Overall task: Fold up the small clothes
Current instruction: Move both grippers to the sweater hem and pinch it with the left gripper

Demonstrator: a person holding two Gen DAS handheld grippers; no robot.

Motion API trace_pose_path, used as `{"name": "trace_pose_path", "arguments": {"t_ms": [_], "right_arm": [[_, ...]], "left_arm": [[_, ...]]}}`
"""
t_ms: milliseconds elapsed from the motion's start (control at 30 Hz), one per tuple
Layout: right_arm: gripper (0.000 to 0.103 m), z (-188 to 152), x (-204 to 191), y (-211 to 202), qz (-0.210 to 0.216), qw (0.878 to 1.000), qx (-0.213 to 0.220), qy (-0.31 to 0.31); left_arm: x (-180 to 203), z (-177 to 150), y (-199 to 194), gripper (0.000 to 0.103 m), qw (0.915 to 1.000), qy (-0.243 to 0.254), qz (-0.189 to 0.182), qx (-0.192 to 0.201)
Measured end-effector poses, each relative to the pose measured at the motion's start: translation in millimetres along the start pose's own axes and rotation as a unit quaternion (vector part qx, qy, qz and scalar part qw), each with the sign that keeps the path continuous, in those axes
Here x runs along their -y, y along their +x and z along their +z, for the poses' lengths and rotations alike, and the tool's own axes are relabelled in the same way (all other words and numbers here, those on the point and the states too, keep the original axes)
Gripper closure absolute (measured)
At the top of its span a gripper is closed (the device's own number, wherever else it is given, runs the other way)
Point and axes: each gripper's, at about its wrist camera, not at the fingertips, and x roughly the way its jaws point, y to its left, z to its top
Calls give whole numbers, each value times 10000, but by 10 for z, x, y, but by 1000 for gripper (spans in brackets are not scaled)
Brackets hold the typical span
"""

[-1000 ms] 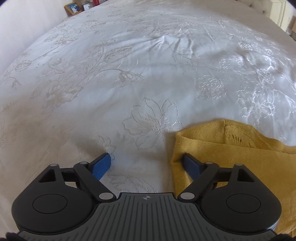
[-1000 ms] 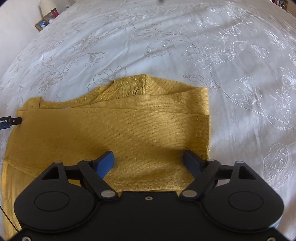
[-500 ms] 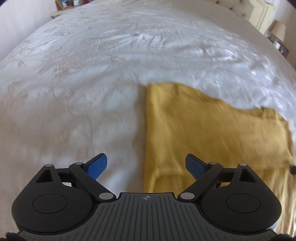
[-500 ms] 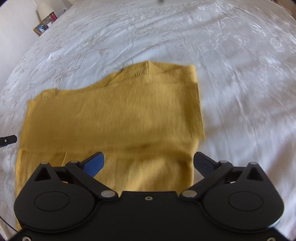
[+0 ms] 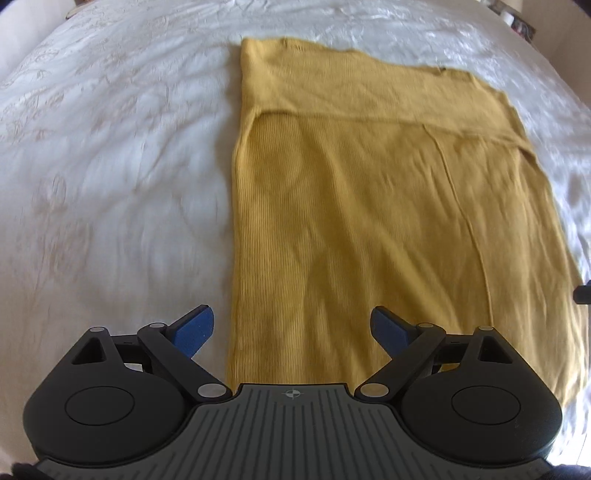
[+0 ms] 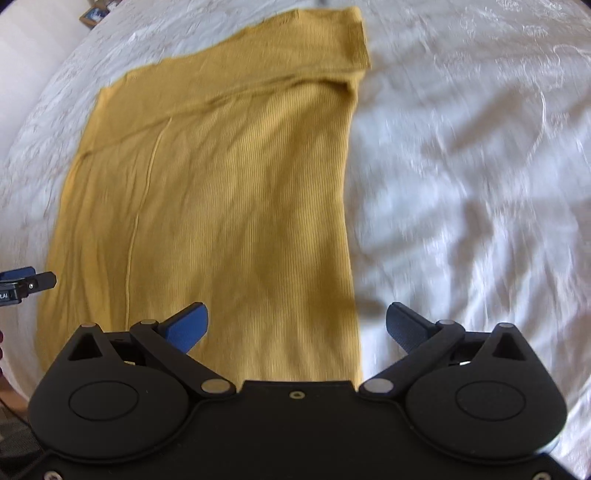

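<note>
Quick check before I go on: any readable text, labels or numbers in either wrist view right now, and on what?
"LAI": a cut-off white print on the black body of the left gripper, at the left edge of the right wrist view; the rest runs out of frame.
A crosshair mark, no letters, on the left gripper's grey ribbed housing.
The mustard garment and white bedspread show no text.
The framed picture is too small to read.

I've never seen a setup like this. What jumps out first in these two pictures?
A mustard-yellow knitted garment lies flat on a white embroidered bedspread, its far end folded over. Low in each view, the left gripper and right gripper hover open, blue-tipped, above its near edge.
</note>
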Motion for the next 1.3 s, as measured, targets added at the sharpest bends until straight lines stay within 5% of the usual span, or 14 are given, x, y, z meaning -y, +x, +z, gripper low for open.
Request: {"name": "trace_pose_path", "arguments": {"t_ms": [333,400,767,1300], "right_arm": [[1,-489,182,-44,270,9987,-391,163],[1,-556,213,-36,387,9979,-444,275],[0,-687,226,85,777,9945,-538,456],[0,-874,225,134,669,9963,-20,533]], "left_arm": [[-42,-535,-9,10,9990,-194,-202,-362],[-66,-595,36,0,9984,-271,-266,-424],[-220,-636,299,0,9957,-511,-515,-580],[-108,-749,242,1,9978,-550,-287,-230]]}}
